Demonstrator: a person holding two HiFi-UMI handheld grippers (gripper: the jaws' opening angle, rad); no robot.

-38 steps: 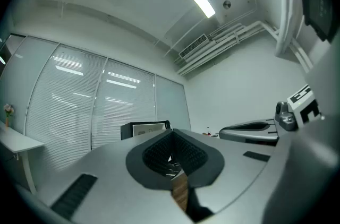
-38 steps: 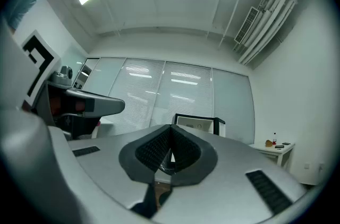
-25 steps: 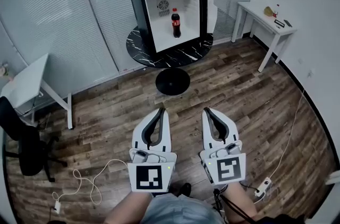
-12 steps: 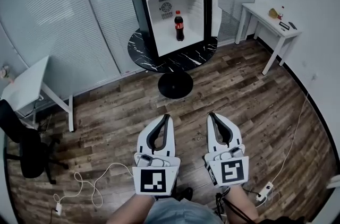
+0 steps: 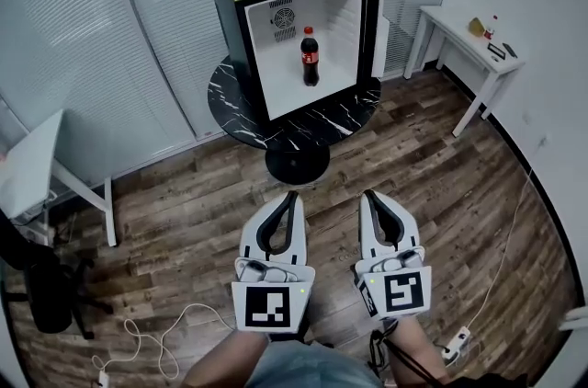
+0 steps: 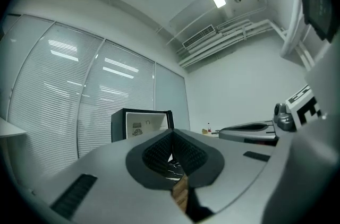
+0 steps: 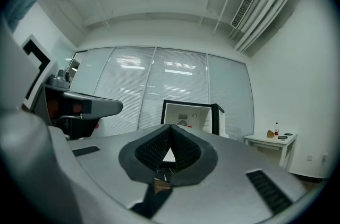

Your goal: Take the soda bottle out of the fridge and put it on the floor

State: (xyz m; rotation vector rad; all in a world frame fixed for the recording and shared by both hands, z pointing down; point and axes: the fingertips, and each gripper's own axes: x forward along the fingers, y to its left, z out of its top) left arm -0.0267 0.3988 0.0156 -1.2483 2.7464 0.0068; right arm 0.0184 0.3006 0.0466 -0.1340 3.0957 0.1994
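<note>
Underfoot, a wood-plank floor [image 5: 184, 193] across the whole room. Along the far side, a glass wall [image 5: 110, 28] with shut blinds. Ahead, a black fridge [image 5: 241, 37] with a white inside, its door [image 5: 375, 9] swung open to the right, set on a dark marbled round table [image 5: 303, 124] with a single pedestal. Off to the right, against the wall, a white table [image 5: 464, 32] with a few items too small to tell. At the left edge, a second white table [image 5: 32, 165] and, nearer, a black office chair [image 5: 41, 285].

Low in the head view, left gripper [image 5: 290, 196] and right gripper [image 5: 369, 193] side by side, roughly level, both aimed toward the fridge and well short of it. Left: jaws closed tip to tip, ribbed pads meeting, nothing caught between. Right: the same, pressed together and empty.

Inside the fridge, the soda bottle [image 5: 310, 58] — upright, red cap and label, dark drink, standing near the middle of the compartment and touching neither side wall.

On the planks at lower left, a loose white cable [image 5: 161, 331]; at lower right, a small white power strip [image 5: 457, 342].
</note>
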